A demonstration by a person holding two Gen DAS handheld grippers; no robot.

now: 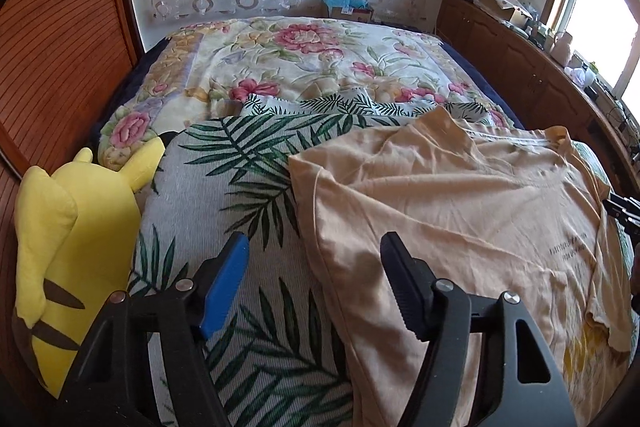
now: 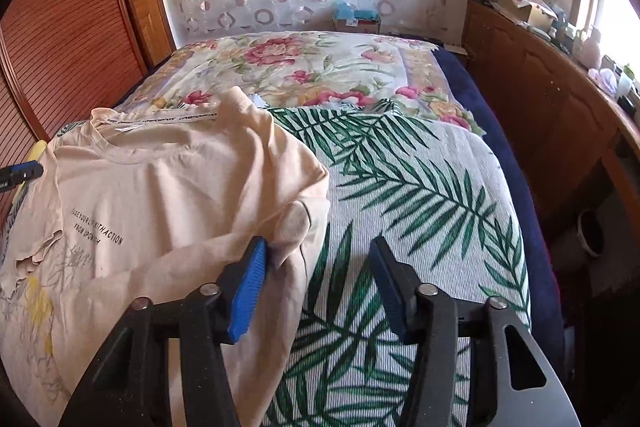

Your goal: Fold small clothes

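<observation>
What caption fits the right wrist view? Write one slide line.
Open right gripper hovers at the edge of a peach T-shirt spread on a palm-leaf cover.

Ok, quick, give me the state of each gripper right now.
Left gripper: open, holding nothing, fingers straddling the left edge of the peach T-shirt.
Right gripper: open, holding nothing, at the shirt's right edge.

Left gripper (image 1: 314,251): black angular frame; round silver screws at the joints; one ribbed blue pad (image 1: 224,287), one black; right gripper (image 2: 318,259): same black frame, silver screws; both ribbed pads (image 2: 248,291) blue.
</observation>
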